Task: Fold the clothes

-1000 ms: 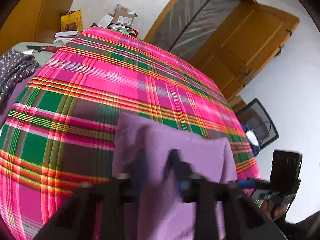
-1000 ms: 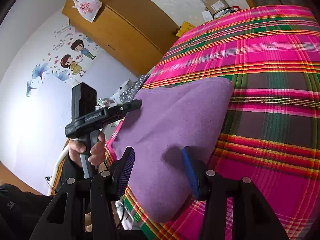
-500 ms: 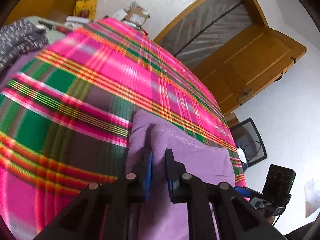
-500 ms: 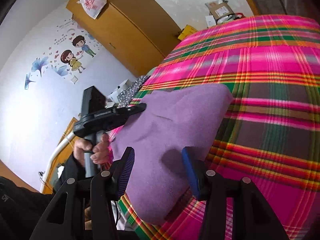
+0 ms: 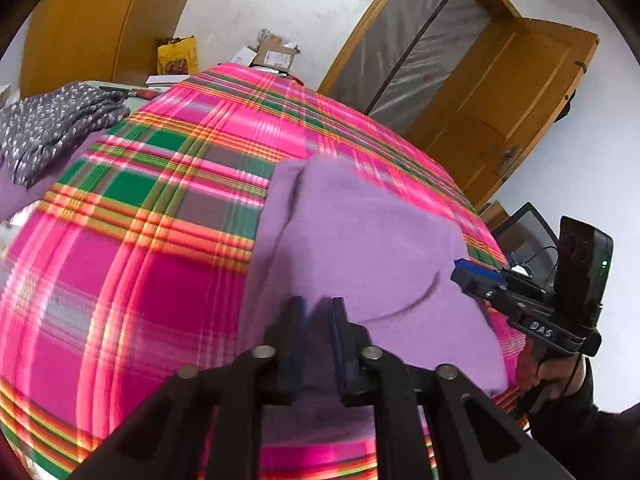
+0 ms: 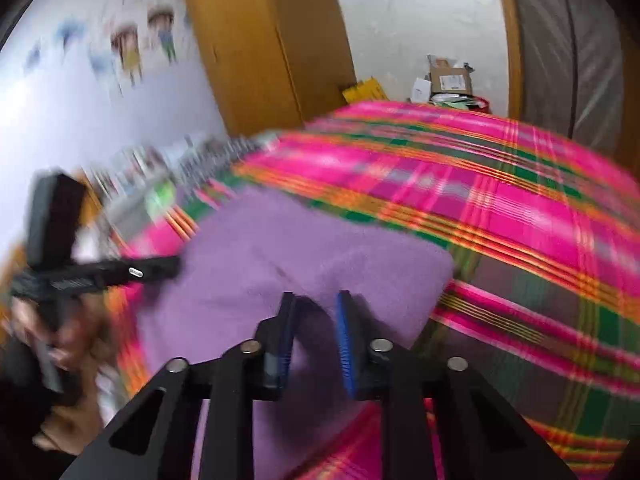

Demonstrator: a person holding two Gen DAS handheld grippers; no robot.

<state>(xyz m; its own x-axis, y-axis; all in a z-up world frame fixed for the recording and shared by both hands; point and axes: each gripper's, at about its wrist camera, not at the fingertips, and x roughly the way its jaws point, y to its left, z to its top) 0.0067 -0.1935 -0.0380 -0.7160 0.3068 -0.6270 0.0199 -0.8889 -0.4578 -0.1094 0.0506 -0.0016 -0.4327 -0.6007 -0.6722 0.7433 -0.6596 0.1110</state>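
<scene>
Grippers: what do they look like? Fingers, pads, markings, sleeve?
Both are black linkage frames with silver pivot pins. The left gripper and right gripper have blue pads. Seen from the left wrist, the right unit has a black camera block with a green light and white lettering. Dark sleeve.

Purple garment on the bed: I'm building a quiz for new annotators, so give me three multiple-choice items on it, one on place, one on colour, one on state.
1. Where does the purple garment lie?
A. on the plaid bedspread
B. on the floor
C. on a chair

2. What colour are the gripper pads?
A. red
B. blue
C. white

3. What is the left gripper doing?
A. hanging open above the bed
B. pinching the garment
C. holding a box

Answers: 1 A, plaid shows all around it; 2 B, blue pads in both views; 3 B, purple cloth sits between its nearly closed jaws.
</scene>
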